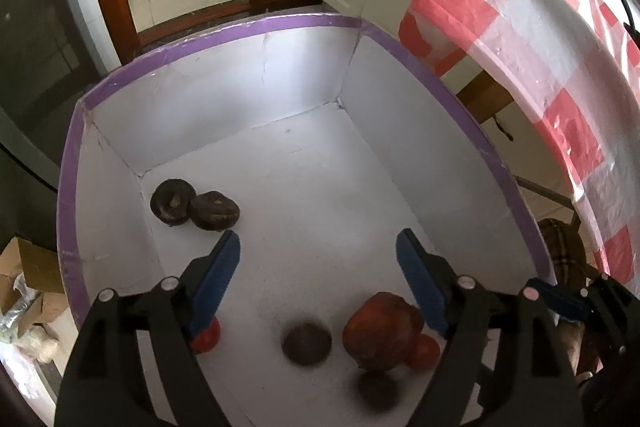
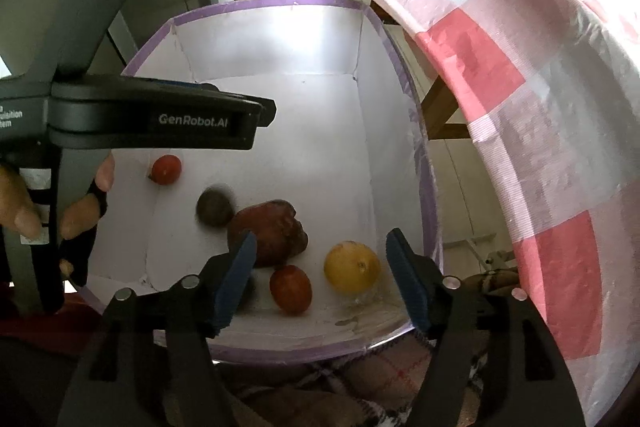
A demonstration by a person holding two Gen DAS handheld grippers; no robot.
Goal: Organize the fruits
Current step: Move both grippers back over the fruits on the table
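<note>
A white box with a purple rim (image 1: 224,35) holds the fruit; it also shows in the right wrist view (image 2: 256,3). My left gripper (image 1: 318,247) is open and empty above the box floor. Two dark round fruits (image 1: 194,205) lie in the far left corner. A blurred dark fruit (image 1: 306,343) is below the left gripper, beside a large red fruit (image 1: 380,331) and small red ones (image 1: 206,337). My right gripper (image 2: 320,247) is open and empty over the near end, above a small red fruit (image 2: 290,287) and a yellow fruit (image 2: 352,267).
A table with a pink and white checked cloth (image 2: 520,75) stands right of the box. The left gripper's body (image 2: 152,119) and the hand holding it reach over the box's left side. A plaid fabric (image 2: 360,379) lies under the near edge. Cardboard boxes (image 1: 24,279) sit at the left.
</note>
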